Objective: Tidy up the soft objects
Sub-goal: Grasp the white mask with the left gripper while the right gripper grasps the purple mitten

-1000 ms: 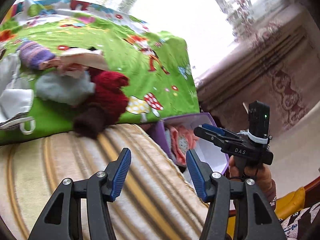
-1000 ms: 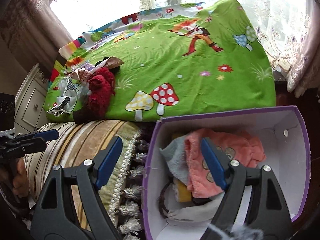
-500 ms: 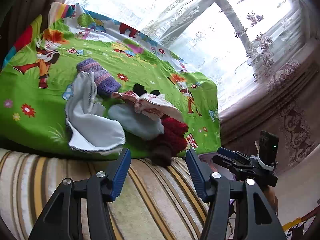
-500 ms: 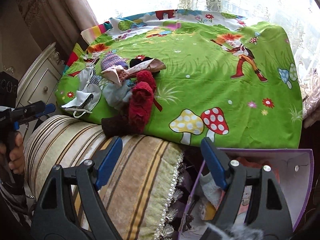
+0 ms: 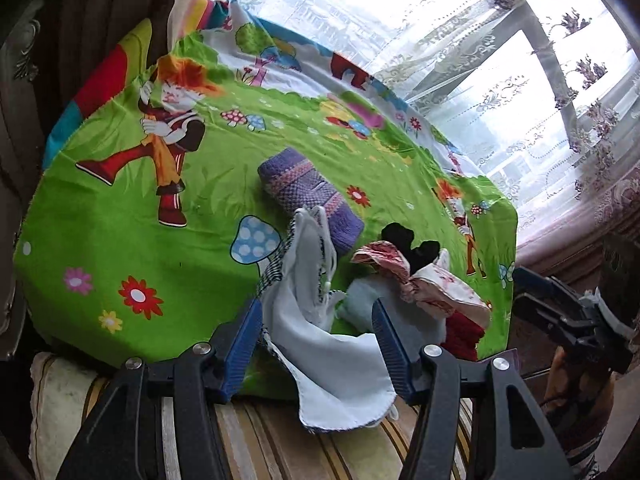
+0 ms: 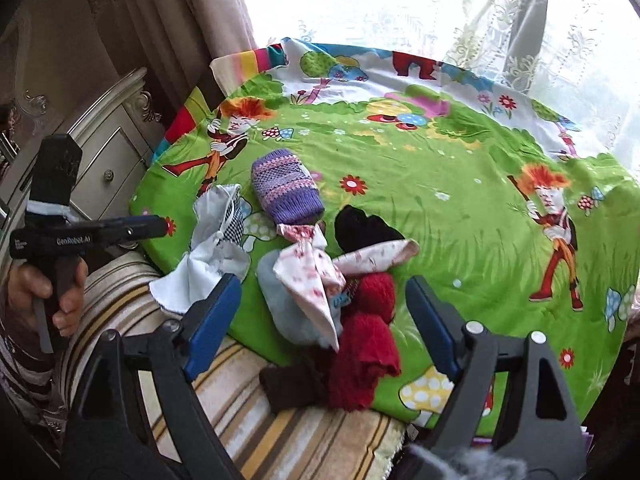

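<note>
In the left wrist view, the left gripper (image 5: pixel 316 344) hangs above the near edge of a green cartoon sheet (image 5: pixel 132 240). Its jaws are moderately apart and hold nothing. A white cloth (image 5: pixel 332 356) lies below, between the two blue pads as seen from this camera, and its lower corner hangs over a striped cushion (image 5: pixel 260 440). Whether the pads touch the cloth I cannot tell. Behind it lies a purple knitted sock (image 5: pixel 308 196), and to the right a small pile: a floral cloth (image 5: pixel 424 280), a black piece (image 5: pixel 408 244), a pale blue piece (image 5: pixel 360 304) and a red knitted piece (image 5: pixel 464 336). At the right edge, the right gripper (image 5: pixel 532 288) is seen from the side, blurred.

In the right wrist view, the right gripper (image 6: pixel 324 316) is above the pile. Its jaws are wide, have just been opening further, and nothing is gripped between them. Below them lie the floral cloth (image 6: pixel 316 276), the pale blue piece (image 6: pixel 280 304), the red knitted piece (image 6: pixel 368 344) and a dark brown piece (image 6: pixel 292 388), partly on the striped cushion (image 6: pixel 280 440). The purple knitted sock (image 6: pixel 284 192) and the white cloth (image 6: pixel 216 256) are further back on the left. The person's left hand (image 6: pixel 44 292) holds the left gripper (image 6: pixel 160 224) at the left side, in front of a white cabinet (image 6: pixel 100 152).
</note>
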The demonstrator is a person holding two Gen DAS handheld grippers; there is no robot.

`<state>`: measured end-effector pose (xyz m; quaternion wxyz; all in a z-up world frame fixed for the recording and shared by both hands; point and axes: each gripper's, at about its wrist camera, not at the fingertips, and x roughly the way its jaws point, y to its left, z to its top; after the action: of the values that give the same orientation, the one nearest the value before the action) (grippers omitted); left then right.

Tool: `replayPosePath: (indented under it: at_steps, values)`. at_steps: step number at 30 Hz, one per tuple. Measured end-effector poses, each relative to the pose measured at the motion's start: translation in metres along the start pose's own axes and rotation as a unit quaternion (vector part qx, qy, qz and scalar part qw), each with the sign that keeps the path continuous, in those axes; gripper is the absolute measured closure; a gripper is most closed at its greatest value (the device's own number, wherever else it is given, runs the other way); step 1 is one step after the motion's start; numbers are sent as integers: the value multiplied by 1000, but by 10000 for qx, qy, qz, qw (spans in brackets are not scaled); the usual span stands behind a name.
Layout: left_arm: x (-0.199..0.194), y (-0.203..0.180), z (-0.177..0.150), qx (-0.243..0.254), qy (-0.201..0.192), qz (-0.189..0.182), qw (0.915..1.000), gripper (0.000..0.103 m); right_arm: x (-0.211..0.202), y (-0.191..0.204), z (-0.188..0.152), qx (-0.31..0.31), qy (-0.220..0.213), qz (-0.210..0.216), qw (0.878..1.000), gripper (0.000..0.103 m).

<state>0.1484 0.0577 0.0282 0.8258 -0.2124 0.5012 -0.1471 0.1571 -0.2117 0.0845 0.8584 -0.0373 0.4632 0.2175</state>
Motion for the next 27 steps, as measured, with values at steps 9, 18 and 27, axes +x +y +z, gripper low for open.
replayPosePath:
  at_steps: [9, 18, 27]
  values:
    - [38, 28, -10, -456, 635, -166, 9968, 51, 93, 4, 74, 167, 812, 77, 9965, 16]
    - [54, 33, -19, -459, 874, -469, 9940, 91, 180, 30, 101, -327, 1522, 48, 9878, 16]
    - [33, 44, -24, -691, 595, -704, 9933, 94, 230, 38, 104, -368, 1931, 209, 9803, 34]
